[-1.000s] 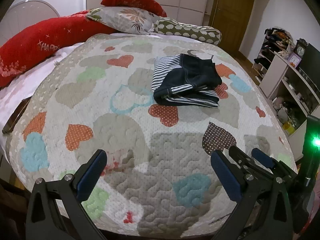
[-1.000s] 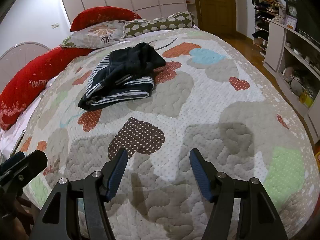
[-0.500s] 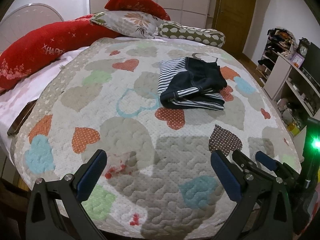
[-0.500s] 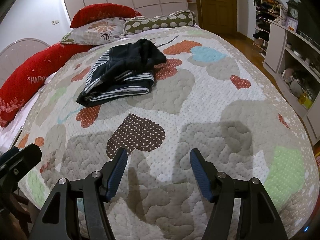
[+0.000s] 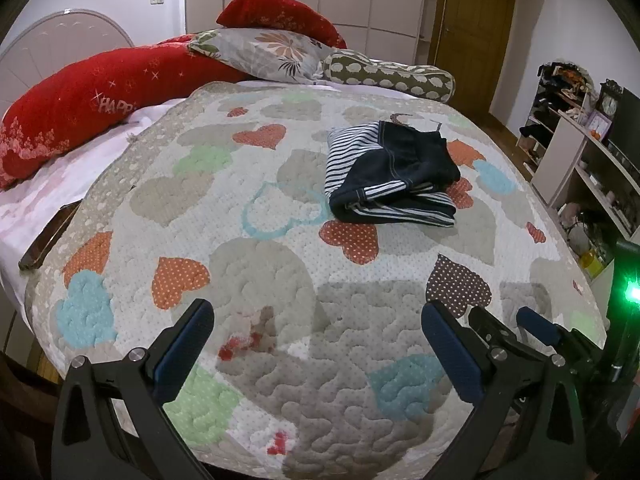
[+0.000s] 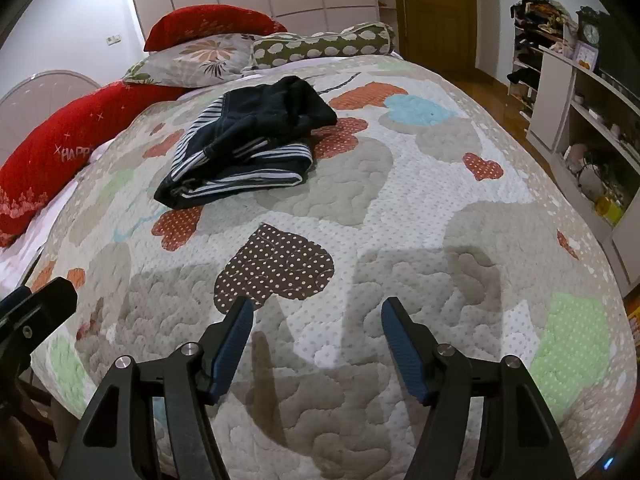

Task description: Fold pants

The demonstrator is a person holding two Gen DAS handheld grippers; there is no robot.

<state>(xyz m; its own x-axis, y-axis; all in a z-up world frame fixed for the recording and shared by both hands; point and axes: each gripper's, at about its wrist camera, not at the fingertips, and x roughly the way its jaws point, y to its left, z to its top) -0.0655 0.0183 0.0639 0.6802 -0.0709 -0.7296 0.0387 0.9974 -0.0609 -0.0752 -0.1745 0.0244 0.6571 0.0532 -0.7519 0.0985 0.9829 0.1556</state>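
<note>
The pants (image 5: pixel 390 178) are navy with white-striped lining. They lie folded in a compact bundle on the heart-patterned quilt (image 5: pixel 260 264), toward the far side of the bed. They also show in the right wrist view (image 6: pixel 246 144). My left gripper (image 5: pixel 316 320) is open and empty, held over the near edge of the bed, well short of the pants. My right gripper (image 6: pixel 316 318) is open and empty too, over the near part of the quilt. The right gripper shows at the lower right of the left wrist view (image 5: pixel 532 326).
Red bolsters (image 5: pixel 96 104), a floral pillow (image 5: pixel 264 54) and a spotted bolster (image 5: pixel 388 76) line the bed's far end. White shelves (image 6: pixel 580 120) with clutter stand to the right. A wooden door (image 6: pixel 436 12) is beyond. A dark flat object (image 5: pixel 48 236) lies at the bed's left edge.
Both grippers have drawn back and risen a little from the bed, so the pants look farther off. The pants have not moved. Both grippers stay open.
</note>
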